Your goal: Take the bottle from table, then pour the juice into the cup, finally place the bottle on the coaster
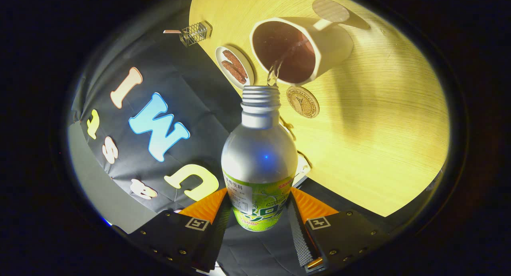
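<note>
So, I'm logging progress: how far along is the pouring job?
Done: the bottle is off the table, clamped between both fingers. In hand: it is tipped, a thin stream falling from its mouth into the cup. Left: setting it on the round coaster beside the cup.

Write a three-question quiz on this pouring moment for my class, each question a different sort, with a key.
1. True or false: the gripper is shut on the bottle.
2. Where is the liquid going? A) onto the coaster B) into the cup C) onto the small plate
3. Fill in: the bottle's threaded neck has no ____ on it.

Key: 1 true; 2 B; 3 cap.
</note>
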The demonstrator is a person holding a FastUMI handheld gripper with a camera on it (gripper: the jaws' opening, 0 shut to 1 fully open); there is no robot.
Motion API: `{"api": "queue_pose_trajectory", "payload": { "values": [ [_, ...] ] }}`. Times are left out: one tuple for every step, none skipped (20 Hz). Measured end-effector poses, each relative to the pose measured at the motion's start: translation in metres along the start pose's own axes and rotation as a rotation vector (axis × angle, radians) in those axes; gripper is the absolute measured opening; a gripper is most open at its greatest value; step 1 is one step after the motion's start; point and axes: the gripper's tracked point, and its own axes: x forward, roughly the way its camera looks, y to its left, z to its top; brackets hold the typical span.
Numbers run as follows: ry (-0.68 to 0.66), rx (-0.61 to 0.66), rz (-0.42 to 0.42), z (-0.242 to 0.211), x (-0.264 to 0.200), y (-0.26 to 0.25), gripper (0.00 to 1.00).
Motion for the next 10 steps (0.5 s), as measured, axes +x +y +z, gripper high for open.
{"api": "queue_pose_trajectory", "payload": {
  "values": [
    [0.002, 0.004, 0.002, -0.0013, 0.0004, 0.0013, 0.74],
    [0.002, 0.008, 0.004, -0.0008, -0.0002, 0.0009, 0.74],
    [0.0, 0.014, 0.003, -0.0008, 0.0004, 0.0013, 0.74],
    [-0.005, 0.02, 0.008, -0.0007, 0.0013, 0.003, 0.74],
    [-0.005, 0.028, 0.012, -0.0008, 0.0008, 0.0046, 0.74],
    [-0.002, 0.03, 0.014, -0.0027, 0.0019, 0.0051, 0.74],
    [-0.001, 0.028, 0.014, -0.0032, 0.0027, 0.0051, 0.74],
    [-0.001, 0.026, 0.013, -0.0035, 0.0032, 0.0034, 0.74],
    [-0.007, 0.024, 0.013, -0.0018, 0.0032, 0.0025, 0.74],
    [-0.006, 0.021, 0.006, -0.0022, 0.0036, 0.0003, 0.74]
  ]
}}
